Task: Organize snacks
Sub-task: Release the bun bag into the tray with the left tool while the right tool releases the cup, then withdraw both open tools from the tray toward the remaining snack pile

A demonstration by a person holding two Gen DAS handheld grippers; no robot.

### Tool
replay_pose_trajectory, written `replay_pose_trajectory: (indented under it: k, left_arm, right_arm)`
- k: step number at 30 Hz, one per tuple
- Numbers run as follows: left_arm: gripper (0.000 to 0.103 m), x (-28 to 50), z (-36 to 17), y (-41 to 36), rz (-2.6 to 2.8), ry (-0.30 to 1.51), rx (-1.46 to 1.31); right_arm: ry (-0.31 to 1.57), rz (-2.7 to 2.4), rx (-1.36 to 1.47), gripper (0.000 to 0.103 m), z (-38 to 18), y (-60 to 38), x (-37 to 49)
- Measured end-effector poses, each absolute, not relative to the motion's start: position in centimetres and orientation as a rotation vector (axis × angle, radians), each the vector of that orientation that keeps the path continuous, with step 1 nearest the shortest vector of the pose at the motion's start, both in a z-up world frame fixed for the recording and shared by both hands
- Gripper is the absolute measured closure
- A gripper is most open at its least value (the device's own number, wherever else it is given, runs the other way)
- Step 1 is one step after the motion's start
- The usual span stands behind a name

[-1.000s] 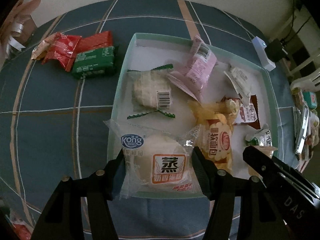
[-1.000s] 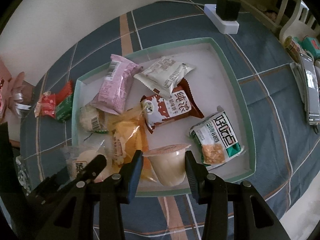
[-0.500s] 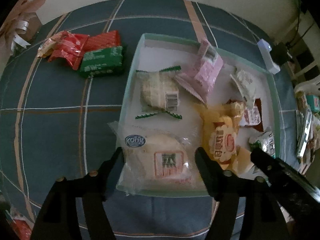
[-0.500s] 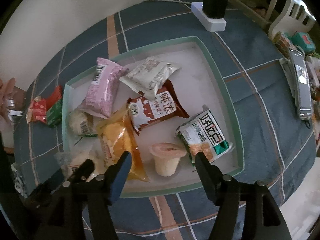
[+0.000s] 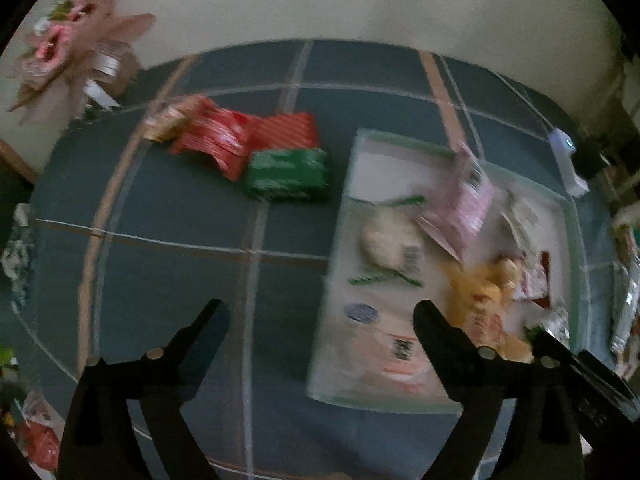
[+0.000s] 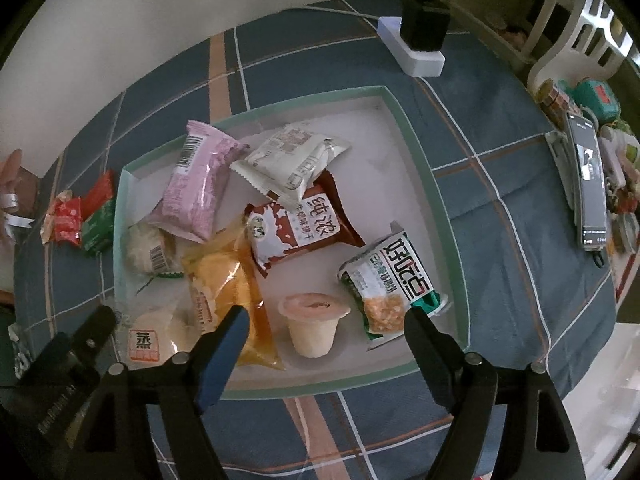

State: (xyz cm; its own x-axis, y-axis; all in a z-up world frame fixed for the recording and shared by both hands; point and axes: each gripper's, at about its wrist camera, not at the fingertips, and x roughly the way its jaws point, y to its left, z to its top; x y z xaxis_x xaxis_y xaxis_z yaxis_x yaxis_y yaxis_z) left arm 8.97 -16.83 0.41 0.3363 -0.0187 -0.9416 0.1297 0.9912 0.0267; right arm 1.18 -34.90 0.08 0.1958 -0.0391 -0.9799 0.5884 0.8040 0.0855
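A shallow green-rimmed tray [image 6: 424, 164] holds several snack packs. A pudding cup [image 6: 313, 328] stands upright at its near edge, between a yellow bread pack [image 6: 224, 280] and a green-white pack [image 6: 394, 280]. My right gripper [image 6: 324, 326] is open and empty, pulled back over the near rim. A clear steamed-cake pack [image 5: 384, 344] lies in the tray's near-left corner [image 5: 316, 384]; it also shows in the right wrist view [image 6: 154, 332]. My left gripper [image 5: 318, 314] is open and empty, to the left over the blue cloth. Red packs [image 5: 240, 136] and a green pack [image 5: 288, 174] lie on the cloth left of the tray.
A white power strip with a black plug [image 6: 420, 40] lies behind the tray. A phone [image 6: 590, 184] and small items [image 6: 600, 96] sit at the right table edge. A pink bow box [image 5: 76, 52] stands at the far left. The left wrist view is blurred.
Both grippers opened wider and drew back. The left one let go of the steamed-cake pack and swung left; the right one let go of the pudding cup, which stands in the tray.
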Motion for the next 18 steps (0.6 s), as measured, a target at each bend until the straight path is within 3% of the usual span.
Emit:
replay_pose_trajectory:
  k: [8,12,18]
  left_arm:
    - [0.004,10.2,1.6,-12.2,0.059,1.154,0.098]
    - [0.004,10.0,1.6,-11.3,0.093,1.154,0.085]
    - [0.004,10.0,1.6,-11.2,0.082,1.155,0.082]
  right_arm:
    - [1.289,-0.440,0.475,0.020,0.8,-33.4,1.7]
    - [1.266,-0.422,0.458,0.000,1.0,-33.0,1.9]
    - [1.242,-0.418,0.431,0.000,1.4,-32.6,2.2]
